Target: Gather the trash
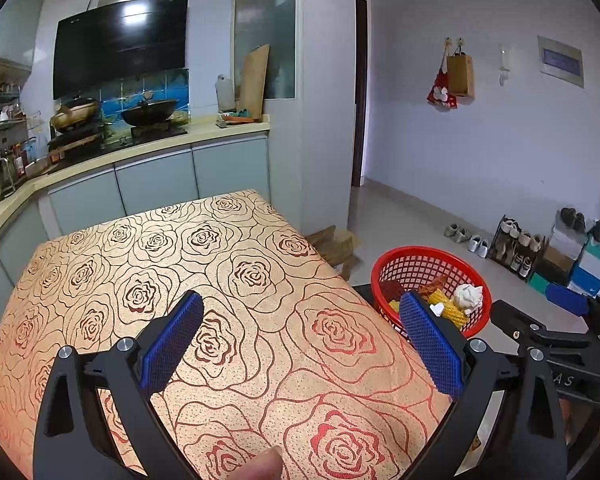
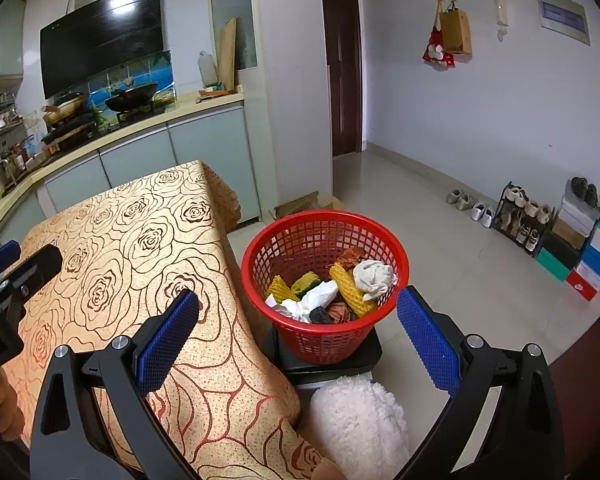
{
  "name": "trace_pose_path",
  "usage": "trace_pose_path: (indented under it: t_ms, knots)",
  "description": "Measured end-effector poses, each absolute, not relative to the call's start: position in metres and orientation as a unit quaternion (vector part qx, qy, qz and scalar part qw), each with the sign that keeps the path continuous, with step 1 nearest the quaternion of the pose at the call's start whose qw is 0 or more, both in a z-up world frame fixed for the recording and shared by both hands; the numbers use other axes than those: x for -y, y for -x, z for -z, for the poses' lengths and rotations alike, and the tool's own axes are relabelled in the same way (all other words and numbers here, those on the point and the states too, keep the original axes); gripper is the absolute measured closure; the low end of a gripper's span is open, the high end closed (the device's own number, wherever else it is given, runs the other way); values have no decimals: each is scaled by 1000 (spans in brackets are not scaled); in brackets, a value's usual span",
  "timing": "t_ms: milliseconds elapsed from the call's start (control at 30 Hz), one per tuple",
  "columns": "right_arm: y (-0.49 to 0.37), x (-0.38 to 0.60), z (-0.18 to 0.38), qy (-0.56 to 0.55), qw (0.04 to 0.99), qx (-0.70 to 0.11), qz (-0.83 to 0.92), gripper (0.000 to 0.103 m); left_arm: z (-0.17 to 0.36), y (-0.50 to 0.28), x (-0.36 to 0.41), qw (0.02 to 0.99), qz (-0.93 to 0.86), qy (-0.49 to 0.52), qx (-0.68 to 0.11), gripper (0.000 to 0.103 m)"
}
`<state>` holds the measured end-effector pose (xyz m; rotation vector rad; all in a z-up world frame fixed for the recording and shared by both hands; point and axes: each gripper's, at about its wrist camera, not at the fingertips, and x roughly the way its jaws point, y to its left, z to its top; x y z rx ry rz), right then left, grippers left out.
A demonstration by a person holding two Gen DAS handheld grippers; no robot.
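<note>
Trash (image 2: 332, 292) lies inside the red basket (image 2: 260, 248), directly ahead of the right gripper (image 2: 298, 322) and nearer to it. Left gripper (image 1: 302, 330) hovers over bare tabletop (image 1: 140, 248), basket to its right. Both grippers gape empty; no loose trash is visible.

The left tool (image 1: 300, 320) was held with its two blue-padded fingers (image 1: 172, 344) spread wide, nothing between them. The right tool (image 2: 298, 318) was likewise wide apart and empty, level with the left tool and just to its right. A fingertip (image 1: 266, 462) showed behind the left tool.
</note>
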<state>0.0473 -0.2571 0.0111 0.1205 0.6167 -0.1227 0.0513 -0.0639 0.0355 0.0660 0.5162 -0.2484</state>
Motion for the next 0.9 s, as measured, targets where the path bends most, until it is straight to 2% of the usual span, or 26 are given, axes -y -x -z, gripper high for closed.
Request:
trace_pose_path:
  t_ms: [367,633,767,900]
  knots:
    - [-73,231,-7,-44,947,-317,30,7,-33,-62,38,958,91,-19,-272,8]
    - [-136,93,31,-4,911,-392,-127,7,0,-81,-77,945,-92,0,-315,8]
    - [-171,16,50,19,891,-421,-169,7,33,-82,-158,912,-181,45,-365,8]
    - [-187,-40,73,67,871,-450,-187,6,55,-84,-203,886,-220,86,-399,8]
